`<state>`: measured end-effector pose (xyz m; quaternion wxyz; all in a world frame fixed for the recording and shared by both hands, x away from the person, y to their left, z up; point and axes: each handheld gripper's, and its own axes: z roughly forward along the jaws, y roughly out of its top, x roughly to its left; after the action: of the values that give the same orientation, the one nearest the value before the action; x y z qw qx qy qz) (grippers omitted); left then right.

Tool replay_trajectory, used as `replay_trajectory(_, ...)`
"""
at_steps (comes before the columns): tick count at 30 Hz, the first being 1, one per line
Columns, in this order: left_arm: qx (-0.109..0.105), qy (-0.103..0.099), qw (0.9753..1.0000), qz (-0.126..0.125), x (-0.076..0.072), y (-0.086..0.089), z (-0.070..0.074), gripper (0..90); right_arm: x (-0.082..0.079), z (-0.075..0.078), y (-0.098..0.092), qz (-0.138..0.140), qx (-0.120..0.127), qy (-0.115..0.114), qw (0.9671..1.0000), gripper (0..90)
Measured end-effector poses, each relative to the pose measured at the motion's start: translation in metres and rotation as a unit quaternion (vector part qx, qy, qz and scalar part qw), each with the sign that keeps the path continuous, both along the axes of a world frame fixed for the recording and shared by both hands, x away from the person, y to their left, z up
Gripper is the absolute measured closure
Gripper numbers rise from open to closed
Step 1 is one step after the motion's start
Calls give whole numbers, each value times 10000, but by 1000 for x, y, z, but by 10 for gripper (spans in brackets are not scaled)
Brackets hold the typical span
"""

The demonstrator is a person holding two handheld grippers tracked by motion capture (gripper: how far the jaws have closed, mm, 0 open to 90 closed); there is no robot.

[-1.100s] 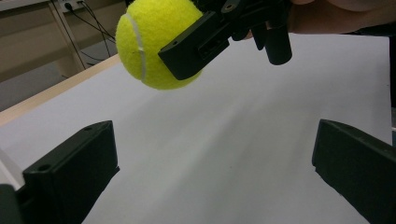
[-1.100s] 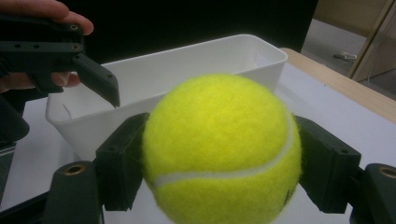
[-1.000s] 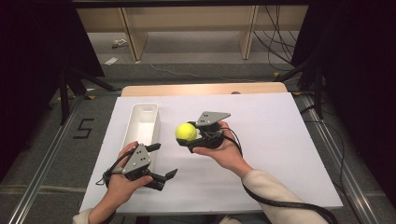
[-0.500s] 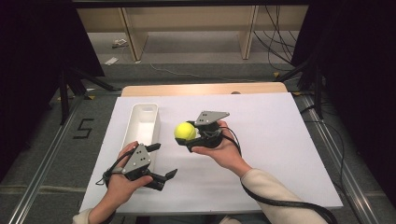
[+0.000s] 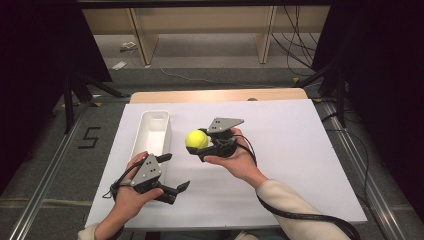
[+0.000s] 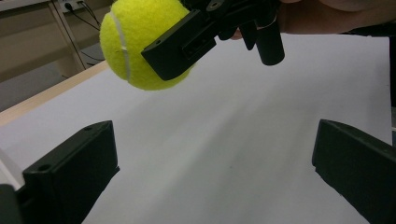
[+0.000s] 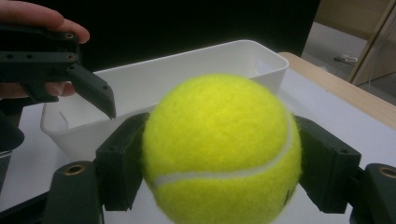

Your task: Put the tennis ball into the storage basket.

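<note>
While the person's forearms come in from the near edge of the desk [image 5: 310, 150], the left tongs [image 5: 172, 172] sit nearest, held low over the white desk top at its near left. Their two black jaws are spread wide with nothing between them, as the left gripper view shows: one jaw at each lower corner and bare white surface in the gap. The left hand [image 5: 131, 192] wraps the handle from behind, and a grey three-cornered plate lies on top.

A little farther in and to the right, the right tongs [image 5: 196, 146] are held up off the desk by the right hand [image 5: 235, 160], with the jaws pointing left. They are pinching a yellow tennis ball [image 5: 197, 139], one jaw pressed on each side of it; in the right gripper view the ball [image 7: 219, 154] bulges between the two black pads, its white seam curving across the lower half. From the left gripper view the ball [image 6: 140, 42] hangs above the white surface, clear of it.

Just left of the ball and beyond the left tongs stands a long white bin [image 5: 152, 131], lying near to far on the desk. The ball is beside its right wall, not over it.

Farther off, the desk's wooden far edge shows, then the grey floor [image 5: 210, 60] with cables.
</note>
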<state>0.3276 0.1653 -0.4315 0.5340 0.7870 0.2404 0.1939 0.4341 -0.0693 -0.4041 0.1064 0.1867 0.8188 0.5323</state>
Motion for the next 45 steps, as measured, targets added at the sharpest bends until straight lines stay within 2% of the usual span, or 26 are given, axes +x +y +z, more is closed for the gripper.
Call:
replay_trajectory(8,-28,56,10000,13,-1,0,0,0,1,0,2,-2,10,60,10000,263)
replay_trajectory(15,10,-15,10000,13,0,0,0,0,3,0,5,10,11,35,10000,263)
replay_trajectory(45,31,-48,10000,-13,1,0,0,0,5,2,17,82,12,-1,10000,263)
